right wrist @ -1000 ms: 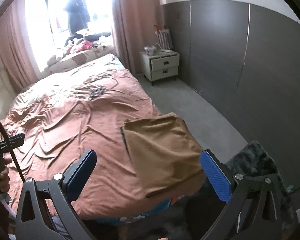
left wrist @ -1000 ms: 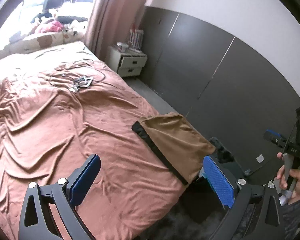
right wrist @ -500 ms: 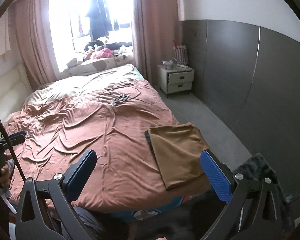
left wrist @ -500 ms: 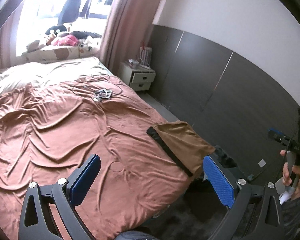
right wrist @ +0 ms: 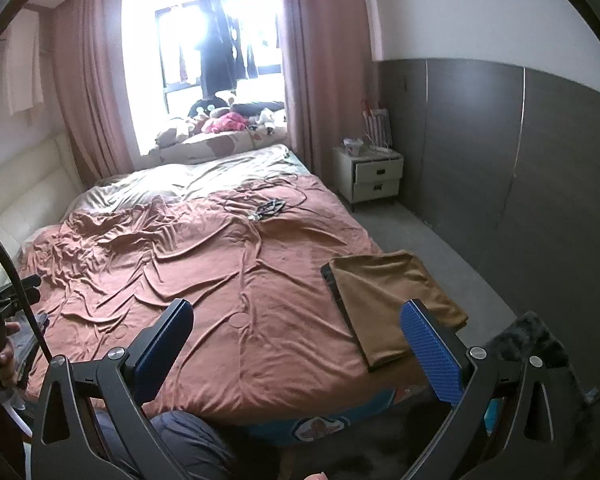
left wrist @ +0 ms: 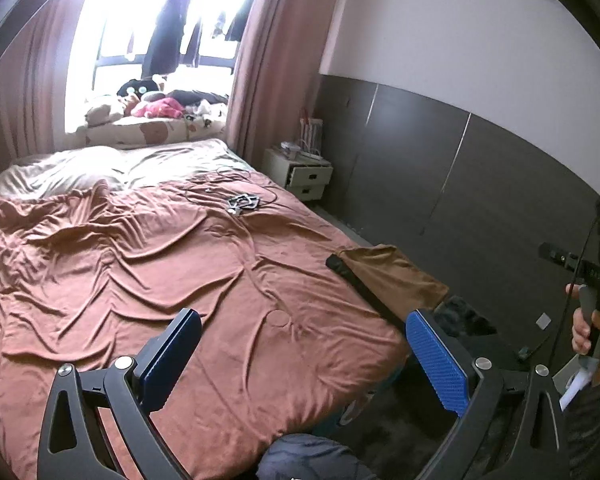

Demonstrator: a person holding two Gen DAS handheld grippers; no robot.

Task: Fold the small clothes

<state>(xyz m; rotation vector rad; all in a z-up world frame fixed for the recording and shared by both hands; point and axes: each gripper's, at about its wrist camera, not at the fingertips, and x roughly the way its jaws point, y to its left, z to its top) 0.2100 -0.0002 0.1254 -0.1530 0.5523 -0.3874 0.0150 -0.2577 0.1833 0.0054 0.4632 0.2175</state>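
Observation:
A folded tan garment (left wrist: 392,276) (right wrist: 392,300) with a dark band along its left edge lies flat at the near right corner of the bed. My left gripper (left wrist: 304,356) is held open above the bed's foot, well back from the garment, with nothing between its blue pads. My right gripper (right wrist: 296,344) is also open and empty, raised over the foot of the bed with the garment just ahead of its right finger. In the left wrist view a hand holds the right gripper's handle (left wrist: 596,304) at the far right.
The bed (right wrist: 204,264) carries a rumpled rust-brown sheet, with cables and a small dark item (right wrist: 270,208) toward its far side. A white nightstand (right wrist: 374,174) stands by the dark panelled wall. Stuffed toys (right wrist: 224,122) sit on the window ledge. A dark rug (right wrist: 536,340) covers the floor at right.
Both grippers have pulled back and tilted up from the garment, so more of the room and window shows. The tan garment stays folded at the bed's corner.

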